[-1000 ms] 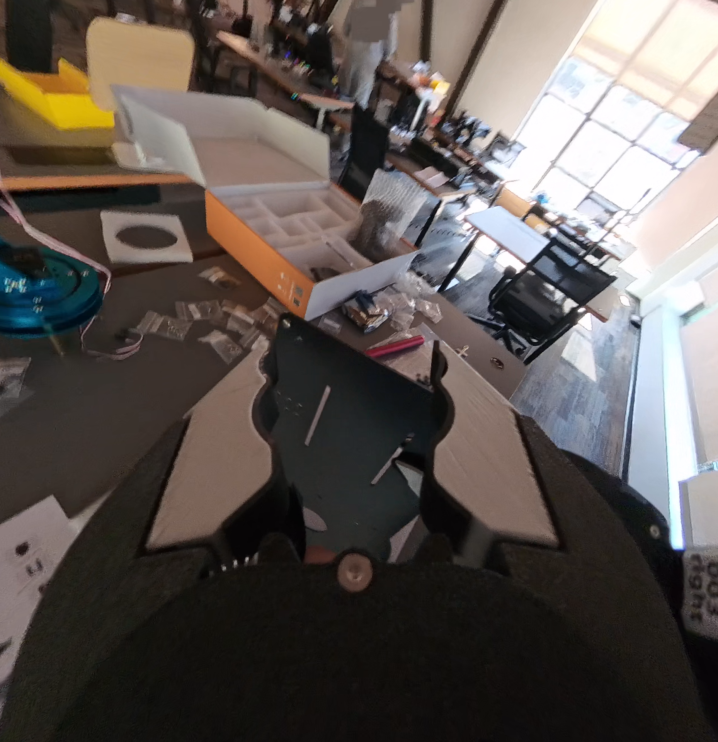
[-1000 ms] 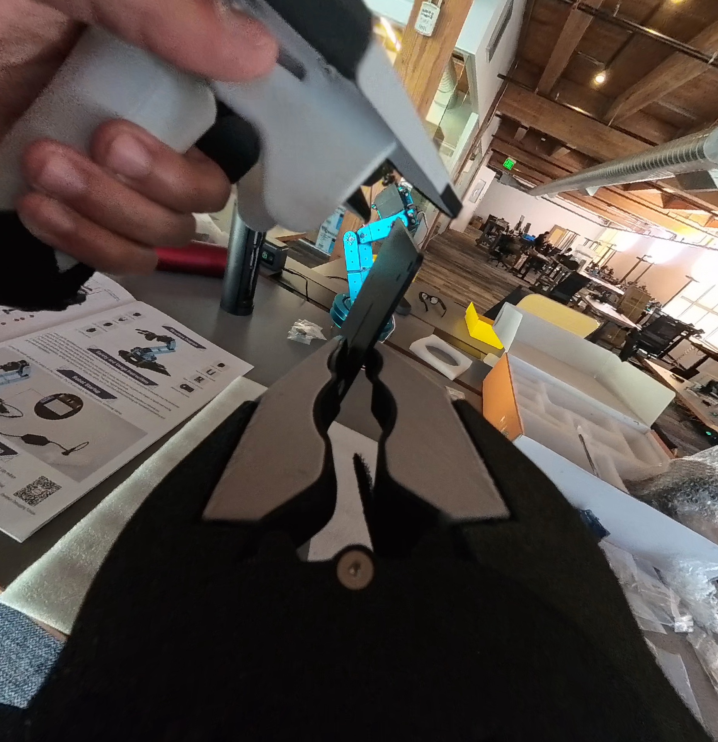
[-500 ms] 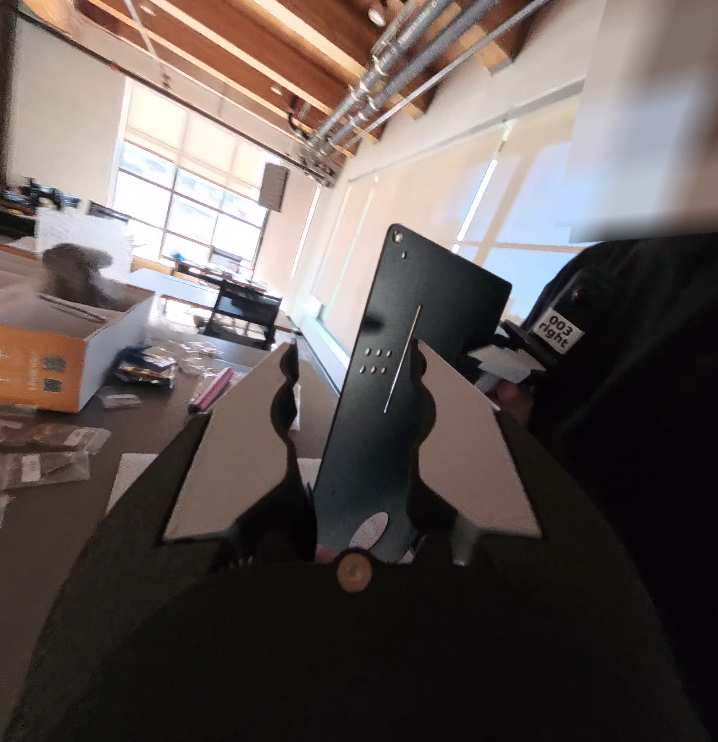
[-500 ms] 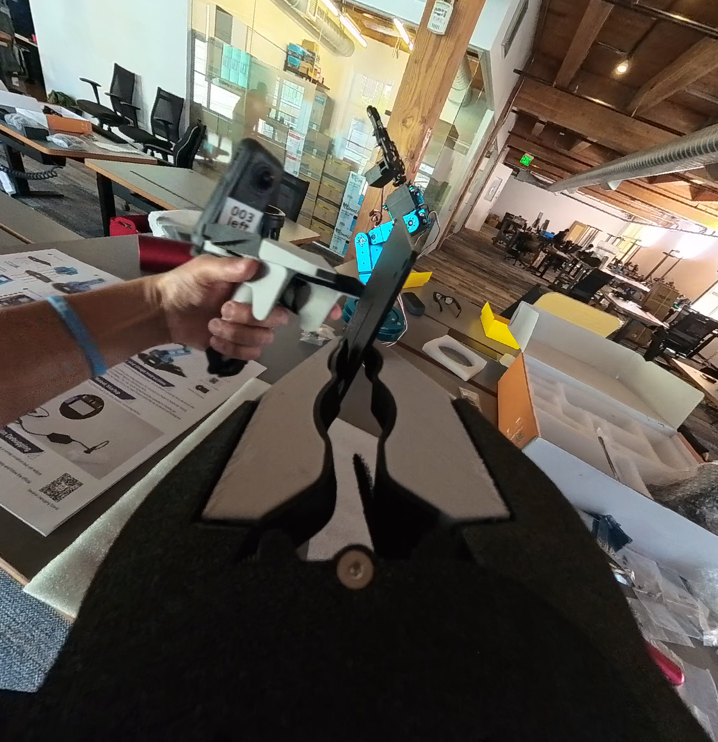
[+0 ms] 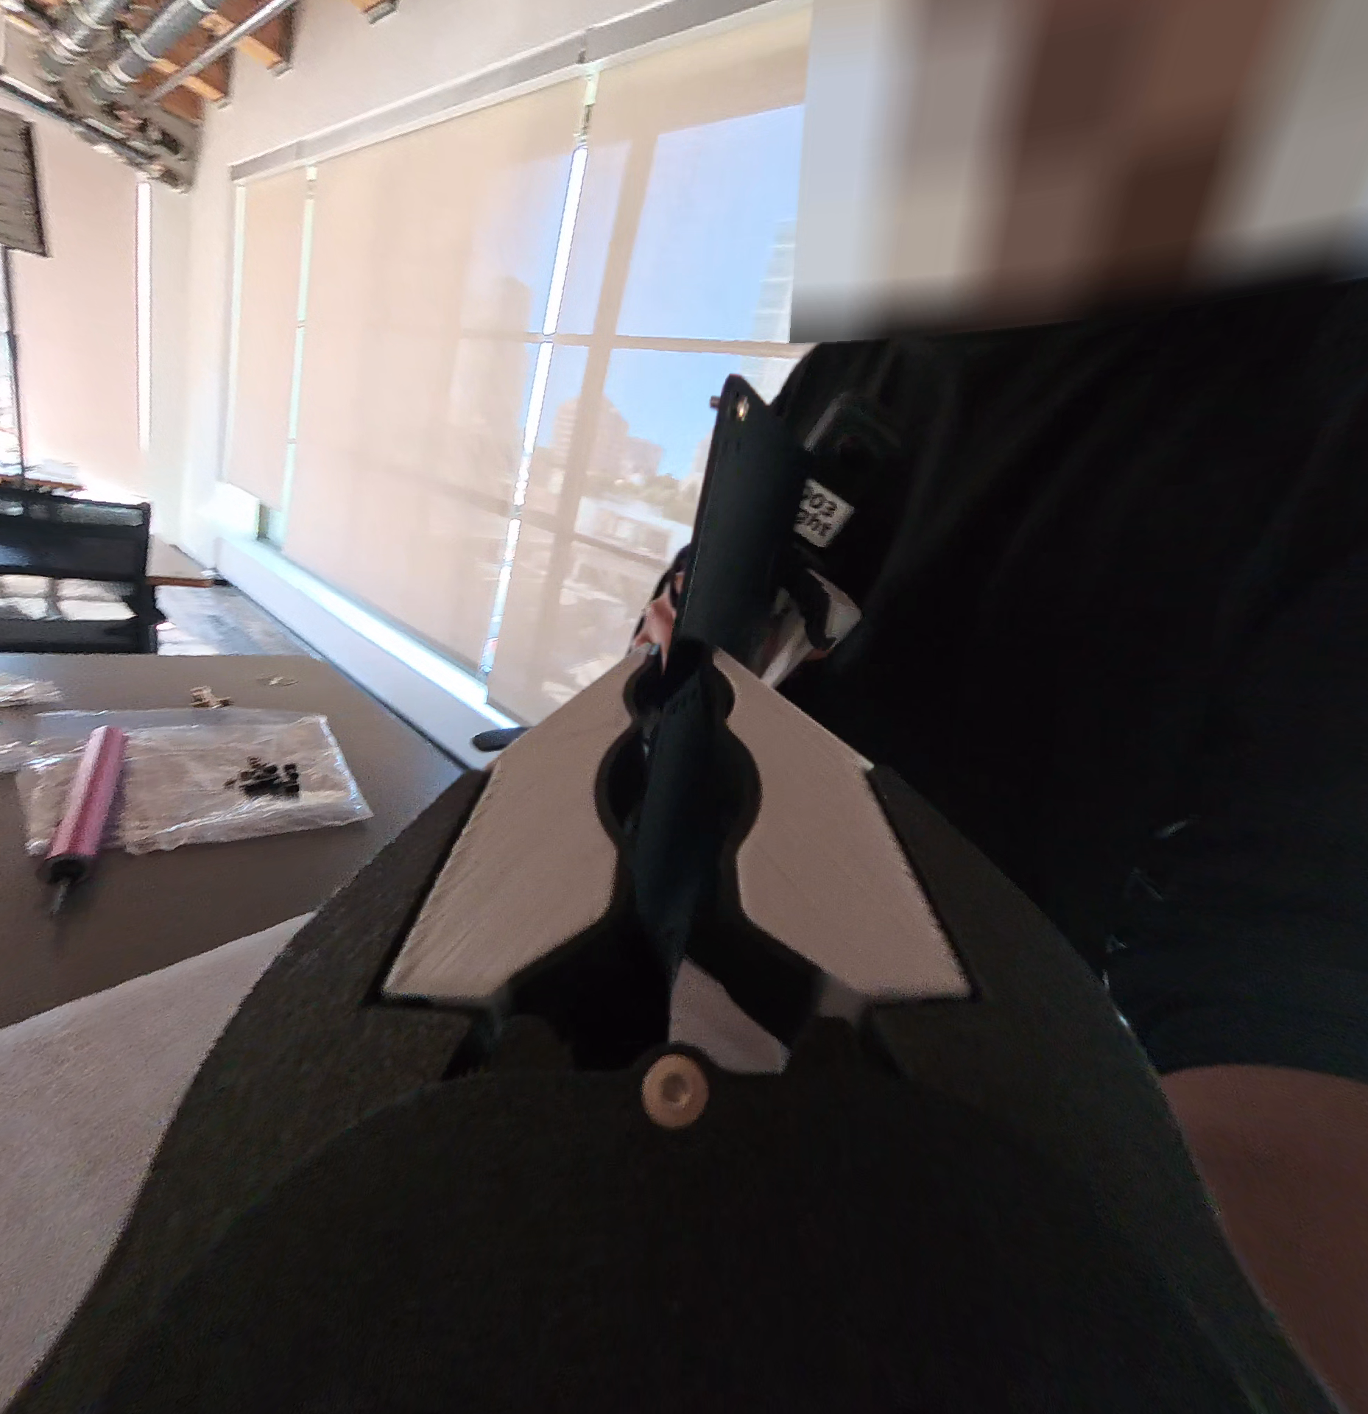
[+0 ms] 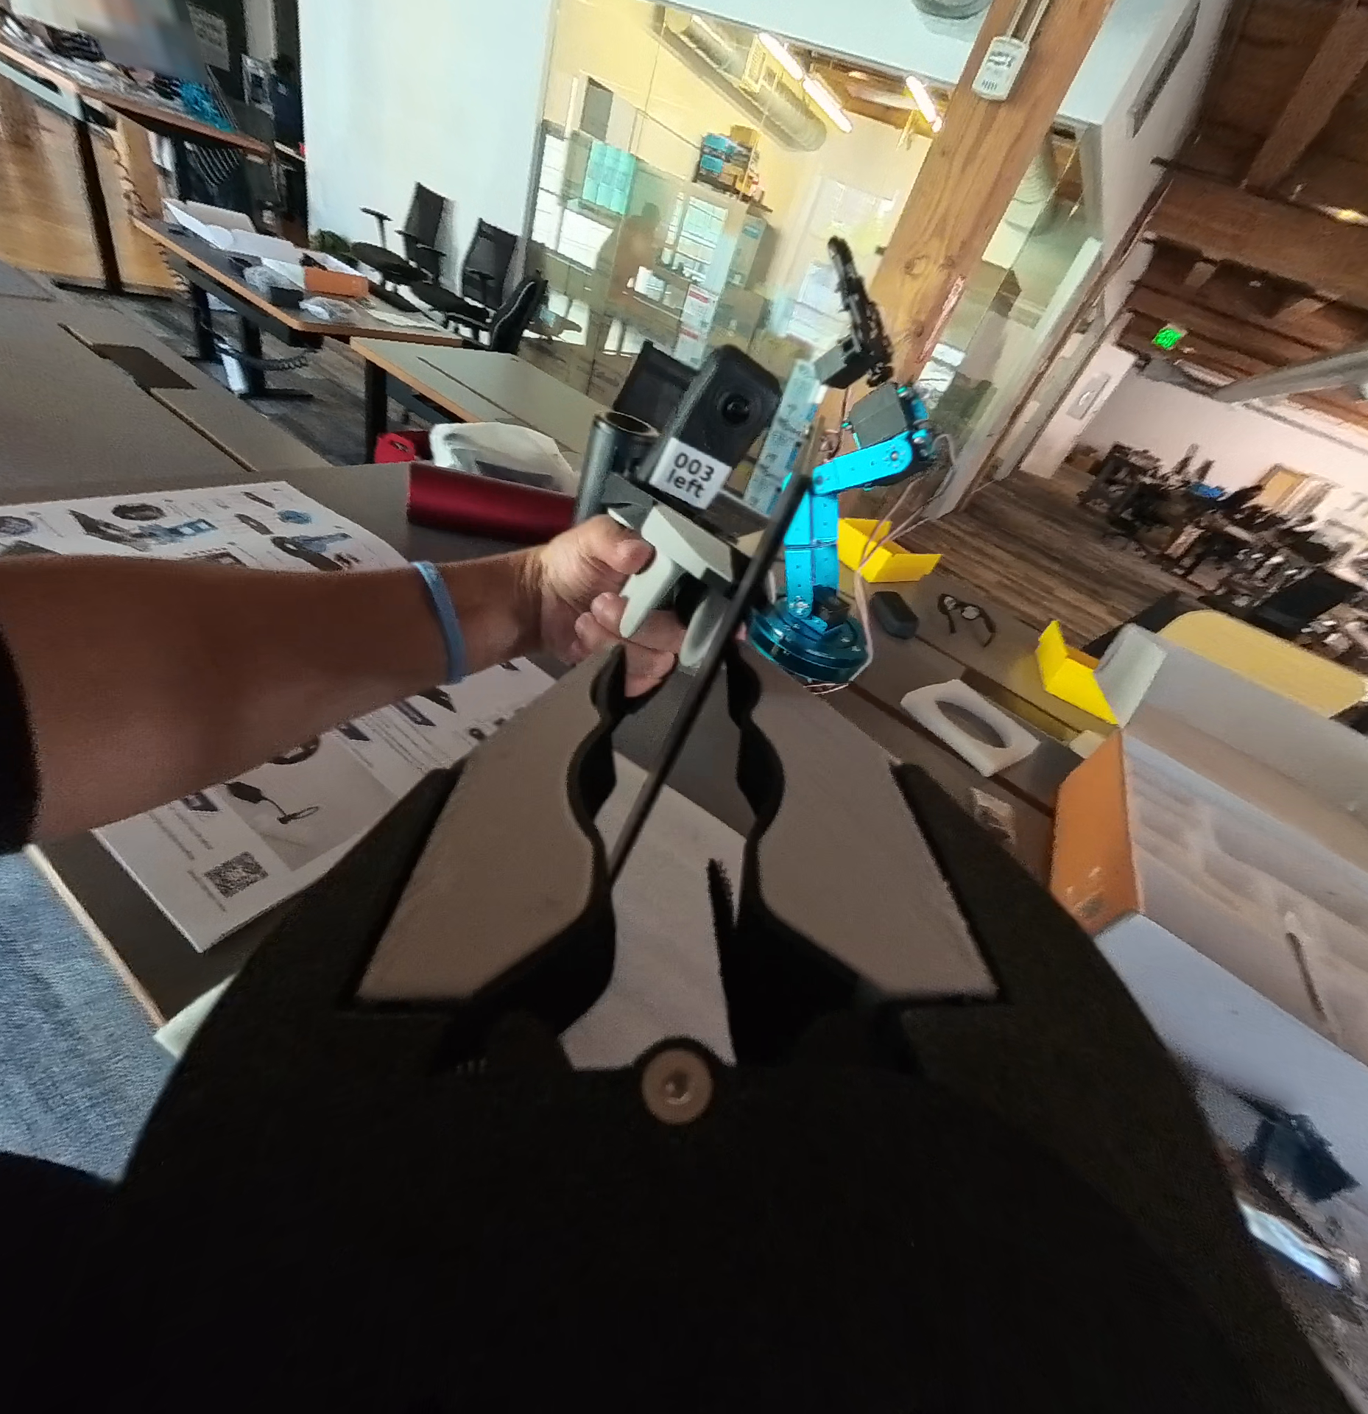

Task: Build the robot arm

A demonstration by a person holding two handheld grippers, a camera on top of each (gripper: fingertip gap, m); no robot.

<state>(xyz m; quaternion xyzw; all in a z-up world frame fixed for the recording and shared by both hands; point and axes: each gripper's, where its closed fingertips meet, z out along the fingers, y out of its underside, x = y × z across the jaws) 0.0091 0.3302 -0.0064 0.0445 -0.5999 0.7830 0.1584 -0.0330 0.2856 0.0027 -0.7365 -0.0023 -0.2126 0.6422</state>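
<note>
While one thin black metal plate [image 5: 731, 528] stands nearly edge-on between both grippers above the table [image 6: 92, 428], the left gripper [image 5: 677, 689] has its two fingers [image 5: 535, 826] closed tight on the plate's lower part. In the right wrist view the same plate [image 6: 711, 666] runs as a dark slanted strip through the right gripper [image 6: 669, 673], whose two fingers [image 6: 482, 857] stand apart with a gap on either side of it; whether either finger touches the plate cannot be told. A small screw hole shows near the plate's upper corner in the left wrist view.

One bare hand [image 6: 597, 589] with a blue wristband grips the left gripper's pale handle, just beyond the right gripper's fingertips. Behind the plate stands one blue metal robot arm [image 6: 819, 551] on a round base. One open printed instruction sheet [image 6: 207, 689] lies on the table to the left, and one dark red cylinder [image 6: 482, 501] lies beyond it. To the right sit one orange-sided box with a white compartment tray [image 6: 1232, 842], one white foam piece with a round hole [image 6: 968, 723] and two yellow plastic bins [image 6: 1067, 673].

In the left wrist view one pink-handled screwdriver [image 5: 84, 803] lies across clear plastic bags [image 5: 229, 773], one of which holds a cluster of small black parts too small to count.
</note>
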